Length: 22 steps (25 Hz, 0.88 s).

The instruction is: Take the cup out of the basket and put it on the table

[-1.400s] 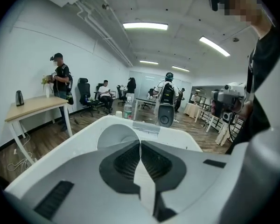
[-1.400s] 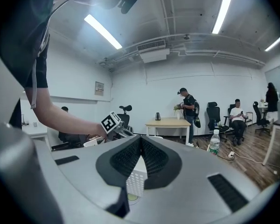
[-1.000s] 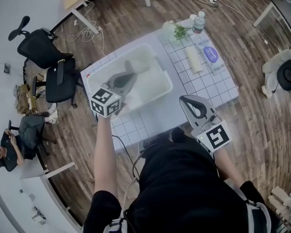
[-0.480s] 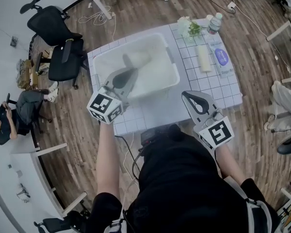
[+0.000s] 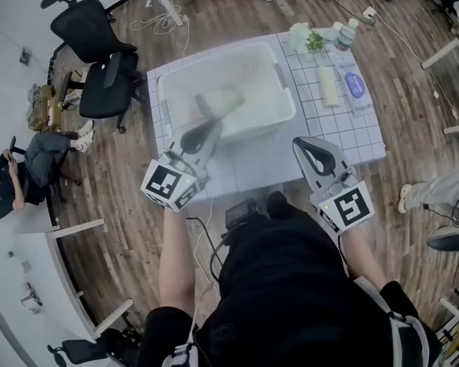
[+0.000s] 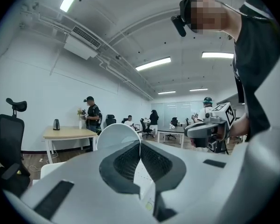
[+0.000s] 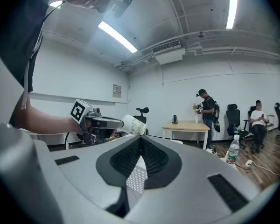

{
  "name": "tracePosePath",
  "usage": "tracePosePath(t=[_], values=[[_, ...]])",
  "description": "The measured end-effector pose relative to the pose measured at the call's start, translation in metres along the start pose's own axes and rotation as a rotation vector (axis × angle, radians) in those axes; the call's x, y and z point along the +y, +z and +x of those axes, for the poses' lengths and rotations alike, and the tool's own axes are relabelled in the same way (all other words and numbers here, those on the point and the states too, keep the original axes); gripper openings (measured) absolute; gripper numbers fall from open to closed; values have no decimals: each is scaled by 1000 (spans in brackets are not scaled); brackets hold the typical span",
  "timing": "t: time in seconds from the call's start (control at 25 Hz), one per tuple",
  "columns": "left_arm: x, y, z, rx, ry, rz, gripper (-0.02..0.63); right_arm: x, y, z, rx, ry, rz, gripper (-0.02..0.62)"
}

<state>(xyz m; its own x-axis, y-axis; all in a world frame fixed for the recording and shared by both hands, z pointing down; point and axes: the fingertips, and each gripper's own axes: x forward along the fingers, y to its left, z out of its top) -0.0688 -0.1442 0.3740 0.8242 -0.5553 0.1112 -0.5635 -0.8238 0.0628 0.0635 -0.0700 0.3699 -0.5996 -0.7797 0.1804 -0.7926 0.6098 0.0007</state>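
A white paper cup (image 5: 220, 100) with a pale printed pattern lies sideways in the air over the white basket (image 5: 284, 90). My left gripper (image 5: 211, 119) is shut on its wall; in the left gripper view its round rim (image 6: 115, 135) rises just behind the closed jaws. The right gripper view shows the same cup (image 7: 133, 124) sticking out of the left gripper's tip, above the basket. My right gripper (image 5: 300, 143) is shut with nothing in it, over the near right part of the gridded white table (image 5: 333, 136).
On the table's far right lie a water bottle (image 5: 346, 33), a small bunch of flowers (image 5: 306, 38), a pale roll (image 5: 330, 86) and a flat pack with a blue label (image 5: 356, 86). Black office chairs (image 5: 99, 52) stand left of the table, and a seated person (image 5: 15, 182) is farther left.
My left gripper has come up out of the basket with the cup and drawn back toward me. The right gripper has shifted only a little.
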Motion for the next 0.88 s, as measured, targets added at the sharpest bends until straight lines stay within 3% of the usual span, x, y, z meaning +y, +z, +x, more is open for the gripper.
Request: tracePosePath(t=[0.28,0.6,0.88], values=[[-23,0,-41,-18,-21,20,17,32,3,-14,-15,-55,5,15],[-48,-15,-80,-73,-48,-22,17,70,-8,-38,8,-101,6,15],[-64,-54,-97,-45,11,-29,17,86,-12,-53,10,-99,16,15]])
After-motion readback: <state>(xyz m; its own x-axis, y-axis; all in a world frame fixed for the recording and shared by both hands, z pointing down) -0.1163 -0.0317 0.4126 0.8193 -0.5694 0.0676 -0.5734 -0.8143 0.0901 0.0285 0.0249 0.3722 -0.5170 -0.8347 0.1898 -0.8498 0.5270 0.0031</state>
